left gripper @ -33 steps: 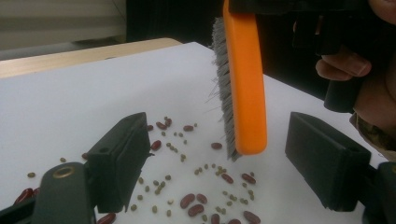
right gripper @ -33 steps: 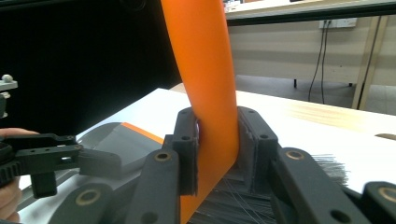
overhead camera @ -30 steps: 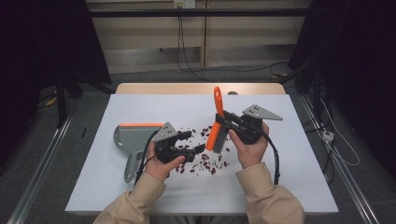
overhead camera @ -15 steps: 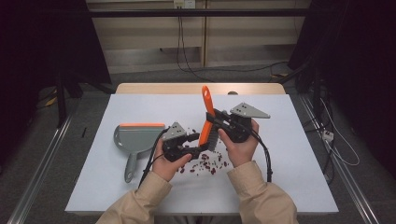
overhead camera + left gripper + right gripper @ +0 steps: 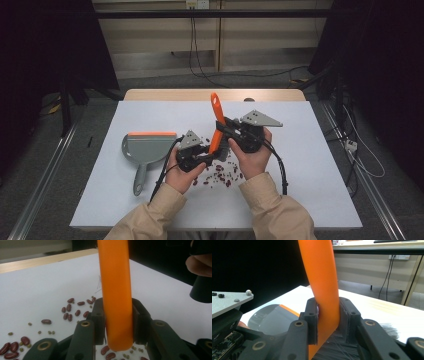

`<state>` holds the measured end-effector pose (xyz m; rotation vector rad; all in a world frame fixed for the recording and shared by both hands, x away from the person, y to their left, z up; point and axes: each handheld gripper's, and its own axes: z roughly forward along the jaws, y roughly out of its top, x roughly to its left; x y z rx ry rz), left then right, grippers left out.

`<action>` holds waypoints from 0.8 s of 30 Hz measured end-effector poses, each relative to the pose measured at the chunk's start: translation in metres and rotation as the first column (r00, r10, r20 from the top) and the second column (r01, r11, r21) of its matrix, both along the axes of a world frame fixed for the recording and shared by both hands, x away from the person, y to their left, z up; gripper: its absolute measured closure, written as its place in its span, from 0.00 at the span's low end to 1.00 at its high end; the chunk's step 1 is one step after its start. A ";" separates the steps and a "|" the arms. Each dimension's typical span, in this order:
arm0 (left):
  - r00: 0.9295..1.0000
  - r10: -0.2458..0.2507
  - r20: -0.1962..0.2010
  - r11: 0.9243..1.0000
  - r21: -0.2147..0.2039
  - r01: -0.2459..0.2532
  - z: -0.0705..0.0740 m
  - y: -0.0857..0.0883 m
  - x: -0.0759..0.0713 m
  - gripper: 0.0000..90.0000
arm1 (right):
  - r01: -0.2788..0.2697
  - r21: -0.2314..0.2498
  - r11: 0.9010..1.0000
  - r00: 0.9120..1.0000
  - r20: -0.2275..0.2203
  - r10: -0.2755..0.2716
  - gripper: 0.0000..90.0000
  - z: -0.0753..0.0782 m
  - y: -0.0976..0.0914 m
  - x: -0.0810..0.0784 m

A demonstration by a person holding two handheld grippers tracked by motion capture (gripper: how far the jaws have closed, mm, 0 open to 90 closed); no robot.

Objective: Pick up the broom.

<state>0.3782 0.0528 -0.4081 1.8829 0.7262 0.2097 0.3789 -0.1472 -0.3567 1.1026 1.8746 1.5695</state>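
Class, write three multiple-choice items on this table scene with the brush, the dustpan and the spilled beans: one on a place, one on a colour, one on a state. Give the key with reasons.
1. Where does the dustpan lie on the table?
A. to the left of the left gripper
B. to the right of the right gripper
C. on top of the beans

2. What colour is the brush handle?
A. blue
B. orange
C. green

3. How does the left gripper stand to the brush handle?
A. open, far from it
B. resting on the dustpan
C. shut on it

Key: 1 A, the high view shows the dustpan left of the left gripper. 2 B, the handle is orange in all views. 3 C, the left gripper view shows the jaws pressing both sides of the handle above the beans; they have just been closing. The right gripper clamps it too.
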 end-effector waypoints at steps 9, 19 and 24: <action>0.995 0.100 0.022 0.994 -0.050 -0.099 0.002 0.010 0.000 0.79 | 0.038 -0.004 0.999 0.999 0.018 -0.038 0.52 0.002 0.008 -0.001; 0.989 0.143 0.046 0.989 -0.042 -0.141 0.003 0.016 0.002 0.79 | 0.059 -0.009 0.998 0.998 -0.037 -0.059 0.29 -0.005 0.014 0.000; 0.988 0.150 0.044 0.988 -0.030 -0.149 0.001 0.016 0.004 0.79 | 0.068 0.004 0.998 0.996 -0.063 -0.067 0.22 -0.006 0.014 0.001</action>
